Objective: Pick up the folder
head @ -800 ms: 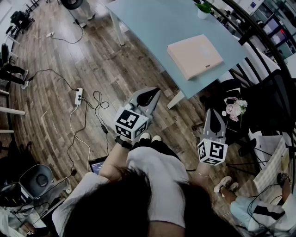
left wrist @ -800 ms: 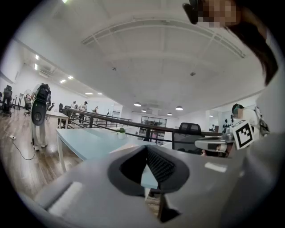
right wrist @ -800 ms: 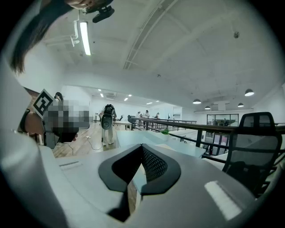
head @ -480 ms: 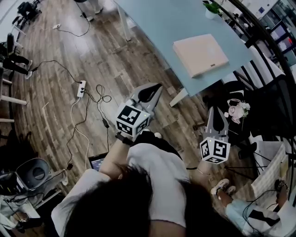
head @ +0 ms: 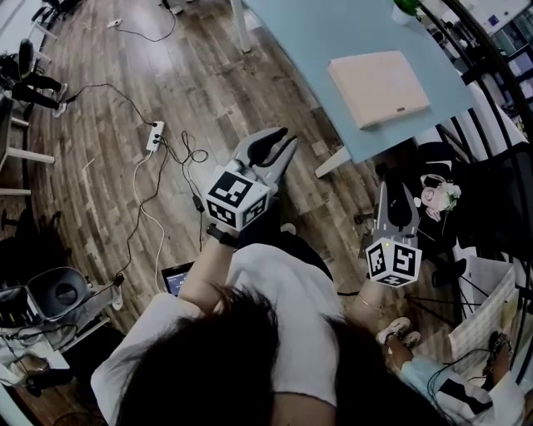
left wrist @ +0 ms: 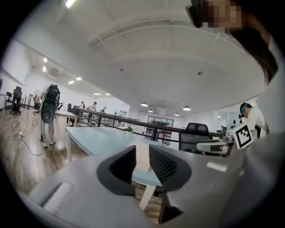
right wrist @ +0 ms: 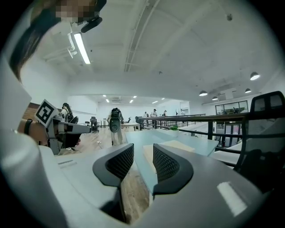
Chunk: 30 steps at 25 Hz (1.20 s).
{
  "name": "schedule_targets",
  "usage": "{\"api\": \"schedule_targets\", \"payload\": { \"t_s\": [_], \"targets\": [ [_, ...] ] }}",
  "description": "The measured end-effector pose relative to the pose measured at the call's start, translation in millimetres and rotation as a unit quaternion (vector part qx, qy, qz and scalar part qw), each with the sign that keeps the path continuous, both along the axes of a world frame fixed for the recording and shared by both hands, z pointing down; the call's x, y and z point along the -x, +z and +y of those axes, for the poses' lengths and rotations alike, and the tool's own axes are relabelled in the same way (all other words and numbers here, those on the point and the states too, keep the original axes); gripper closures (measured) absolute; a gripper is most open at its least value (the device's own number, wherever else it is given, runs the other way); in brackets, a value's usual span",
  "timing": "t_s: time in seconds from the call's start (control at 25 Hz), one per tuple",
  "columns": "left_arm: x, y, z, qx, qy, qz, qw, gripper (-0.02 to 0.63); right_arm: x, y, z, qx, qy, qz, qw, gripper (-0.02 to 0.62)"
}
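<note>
A flat beige folder (head: 379,87) lies near the corner of a pale blue table (head: 325,33). In the head view both grippers hang over the wooden floor, short of the table. My left gripper (head: 279,143) points at the table's leg, and its jaws stand a little apart with nothing between them. My right gripper (head: 398,193) is below the table's corner, its jaws also slightly apart and empty. The left gripper view shows the folder (left wrist: 141,156) far off, through the gap of the left gripper (left wrist: 142,153). The right gripper (right wrist: 143,156) frames the folder (right wrist: 178,146) too.
A power strip (head: 155,136) with loose cables lies on the floor to the left. A black chair (head: 491,179) and a pink object (head: 437,198) sit to the right of the table, along a dark railing. A small plant (head: 405,7) stands on the table's far end.
In the head view the table and folder have slid to the right and upward, and the floor has shifted with them. Both grippers keep the same small gap and stay empty.
</note>
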<state>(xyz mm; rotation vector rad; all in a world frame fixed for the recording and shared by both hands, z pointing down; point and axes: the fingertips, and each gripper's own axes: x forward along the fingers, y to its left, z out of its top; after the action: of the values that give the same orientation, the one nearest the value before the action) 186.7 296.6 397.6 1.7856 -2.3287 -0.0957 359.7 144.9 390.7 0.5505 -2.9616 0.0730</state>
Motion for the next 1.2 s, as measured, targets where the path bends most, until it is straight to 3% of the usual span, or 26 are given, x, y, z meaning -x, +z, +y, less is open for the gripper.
{"api": "schedule_targets", "payload": {
  "t_s": [0.28, 0.84, 1.2],
  "targets": [
    [37.8, 11.5, -24.2, 0.007, 0.009, 0.010, 0.9999, 0.486, 43.7, 6.0, -19.3, 0.008, -0.001, 0.005, 1.000, 0.474],
    [207.2, -1.2, -86.9, 0.004, 0.020, 0.003, 0.9998, 0.485, 202.1, 0.1, -81.6, 0.011, 0.020, 0.005, 1.000, 0.474],
    [270.2, 4.1, -121.4, 0.008, 0.060, -0.002, 0.9982, 0.480, 250.9, 7.4, -107.3, 0.020, 0.066, 0.002, 0.998, 0.457]
  ]
}}
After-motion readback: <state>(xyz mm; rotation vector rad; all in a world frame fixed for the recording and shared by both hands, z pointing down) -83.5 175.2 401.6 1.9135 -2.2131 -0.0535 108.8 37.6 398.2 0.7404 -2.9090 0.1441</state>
